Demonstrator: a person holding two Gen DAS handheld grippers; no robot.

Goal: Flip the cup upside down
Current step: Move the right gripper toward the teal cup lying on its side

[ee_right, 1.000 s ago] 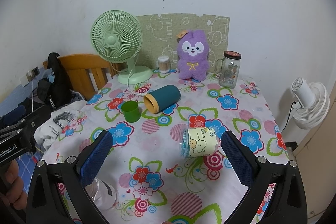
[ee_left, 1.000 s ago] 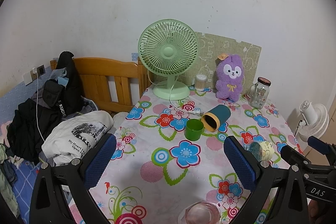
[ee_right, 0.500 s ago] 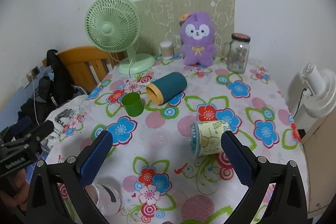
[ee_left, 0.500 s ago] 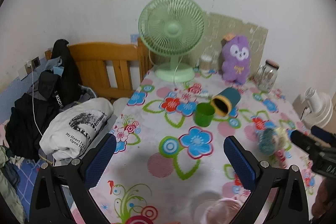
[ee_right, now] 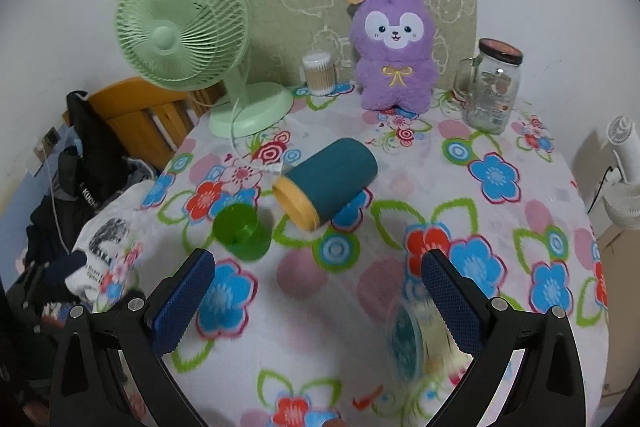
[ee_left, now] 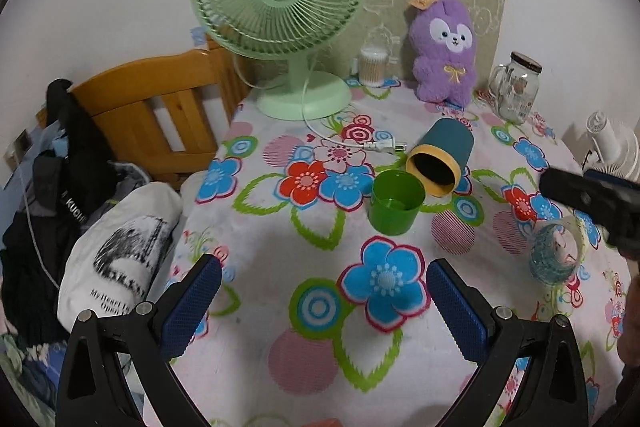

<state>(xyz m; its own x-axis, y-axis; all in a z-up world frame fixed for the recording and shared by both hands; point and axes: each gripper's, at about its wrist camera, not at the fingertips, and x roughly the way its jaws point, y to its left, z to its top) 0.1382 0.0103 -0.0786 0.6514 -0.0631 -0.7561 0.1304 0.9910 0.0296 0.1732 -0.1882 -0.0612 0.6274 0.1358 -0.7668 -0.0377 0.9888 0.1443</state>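
A small green cup stands upright, mouth up, on the floral tablecloth; it also shows in the right wrist view. A teal cup with a yellow rim lies on its side right behind it, seen too in the right wrist view. A pale yellow cartoon cup lies on its side by my right gripper's right finger, blurred; it shows in the left wrist view. My left gripper is open and empty, short of the green cup. My right gripper is open and empty above the table.
A green desk fan, a cotton swab jar, a purple plush toy and a glass mug jar stand along the back. The fan's cord and plug lie near the teal cup. A wooden chair and clothes are left of the table.
Both grippers have moved forward over the table towards the cups, which now look larger. The yellow cartoon cup has come close to my right gripper's right finger. Both stay open.
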